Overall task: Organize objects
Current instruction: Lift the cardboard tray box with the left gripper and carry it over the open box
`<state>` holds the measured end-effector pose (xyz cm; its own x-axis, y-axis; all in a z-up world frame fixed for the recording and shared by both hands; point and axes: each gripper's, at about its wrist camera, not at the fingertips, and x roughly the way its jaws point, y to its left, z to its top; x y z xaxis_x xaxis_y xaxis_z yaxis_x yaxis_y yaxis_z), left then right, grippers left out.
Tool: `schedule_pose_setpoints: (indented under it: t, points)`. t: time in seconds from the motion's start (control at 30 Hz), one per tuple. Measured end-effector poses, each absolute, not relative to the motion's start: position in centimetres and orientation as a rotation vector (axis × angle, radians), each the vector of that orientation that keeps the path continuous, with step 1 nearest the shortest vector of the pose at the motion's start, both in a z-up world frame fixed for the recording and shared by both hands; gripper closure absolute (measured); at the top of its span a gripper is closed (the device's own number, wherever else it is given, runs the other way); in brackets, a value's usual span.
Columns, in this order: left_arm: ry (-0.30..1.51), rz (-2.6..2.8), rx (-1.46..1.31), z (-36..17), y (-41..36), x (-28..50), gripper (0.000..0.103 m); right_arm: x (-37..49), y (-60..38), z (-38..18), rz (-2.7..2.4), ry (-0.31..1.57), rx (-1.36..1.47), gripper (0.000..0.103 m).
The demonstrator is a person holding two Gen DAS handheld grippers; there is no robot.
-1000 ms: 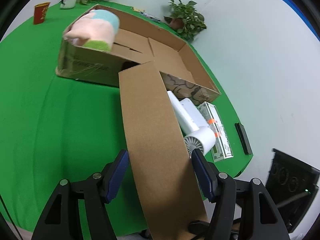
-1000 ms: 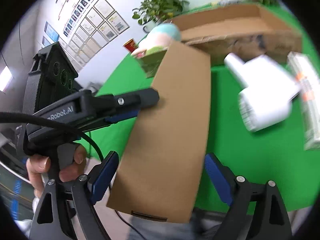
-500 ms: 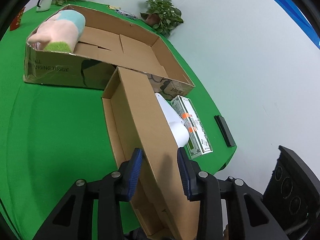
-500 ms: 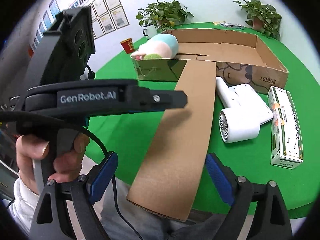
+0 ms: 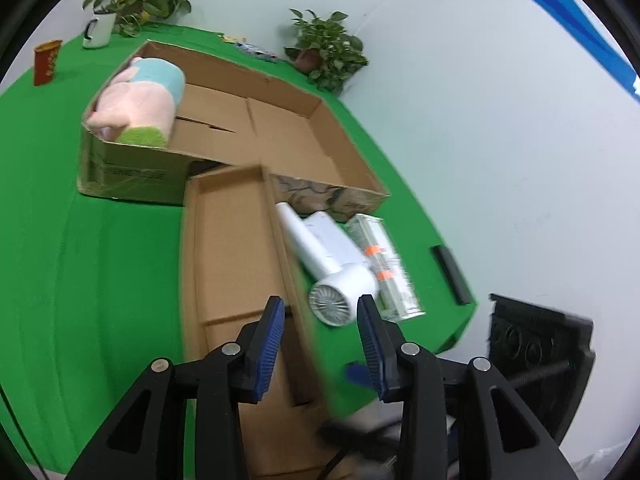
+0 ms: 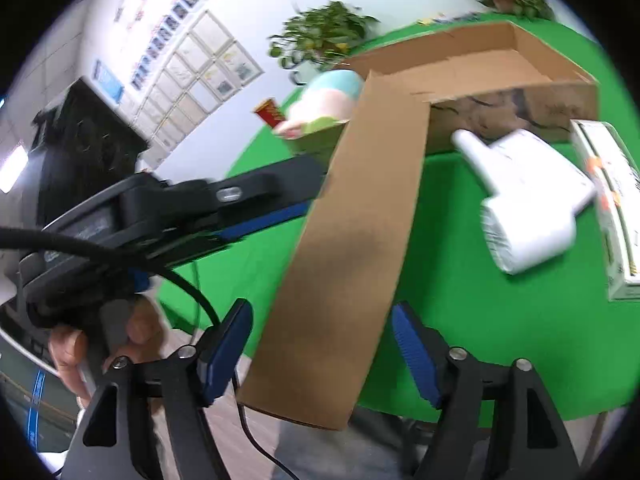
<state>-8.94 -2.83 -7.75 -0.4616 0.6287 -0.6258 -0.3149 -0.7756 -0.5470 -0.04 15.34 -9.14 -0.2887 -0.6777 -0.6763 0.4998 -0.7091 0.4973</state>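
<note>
A long narrow cardboard box [image 5: 232,248] [image 6: 360,240] reaches from the table's near edge to a big open cardboard box [image 5: 132,168]. Its inside shows in the left wrist view, and a plain outer panel in the right wrist view. My left gripper [image 5: 322,332] [image 6: 316,190] straddles its right wall. The jaws are opening, and a gap shows beside the right pad. My right gripper [image 6: 320,344] brackets the box's near end. Those jaws are closing, with slim gaps on both sides. A white hair dryer [image 5: 336,264] [image 6: 528,208] lies to the right.
A pink and blue plush toy [image 5: 140,100] lies in the big box. A green-white carton [image 5: 384,260] and a black bar [image 5: 450,276] lie right of the dryer. A red cup [image 5: 46,62] and potted plants [image 5: 324,52] stand at the back. A hand [image 6: 72,348] holds the left gripper.
The left jaws went from wide around the whole narrow box to close around its right wall, and its inside came into view. The right jaws have narrowed around the near end.
</note>
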Motion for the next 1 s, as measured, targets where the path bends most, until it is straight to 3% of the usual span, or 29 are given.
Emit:
schedule_pose_setpoints:
  t: [0.1, 0.4, 0.5, 0.53, 0.57, 0.63, 0.7, 0.8, 1.0]
  points:
    - [-0.482, 2.284, -1.172, -8.4, -3.6, -8.9, 0.056, -1.2, 18.1, -9.8, -2.106, -0.297, 1.26, 0.023]
    - [-0.344, 2.359, -1.274, -11.3, -3.2, -10.1, 0.058, -0.9, 18.3, -9.1, -2.206, -0.191, 1.204, 0.025]
    - [-0.264, 2.375, -1.298, -12.2, -2.6, -9.4, 0.068, -1.2, 16.6, -9.5, -2.22, -0.12, 1.198, 0.043]
    - [-0.243, 2.376, -1.31, -12.6, -2.6, -9.1, 0.077, -1.2, 16.2, -9.6, -2.247, -0.086, 1.193, 0.055]
    - [-0.24, 2.371, -1.32, -12.9, -2.6, -8.9, 0.078, -1.2, 15.7, -9.7, -2.292, -0.038, 1.18, 0.072]
    - [-0.267, 2.342, -1.323, -13.3, -2.8, -8.4, 0.078, -1.3, 15.3, -10.1, -2.339, 0.013, 1.175, 0.085]
    - [-0.258, 2.341, -1.318, -13.4, -2.7, -8.3, 0.079, -1.6, 15.2, -10.5, -2.349, 0.014, 1.175, 0.085]
    - [-0.271, 2.32, -1.327, -13.5, -2.2, -8.3, 0.089, -1.4, 14.7, -10.6, -2.355, 0.048, 1.173, 0.09]
    - [-0.23, 2.357, -1.346, -13.2, -1.7, -7.2, 0.089, -1.2, 14.4, -10.6, -2.373, 0.07, 1.173, 0.092]
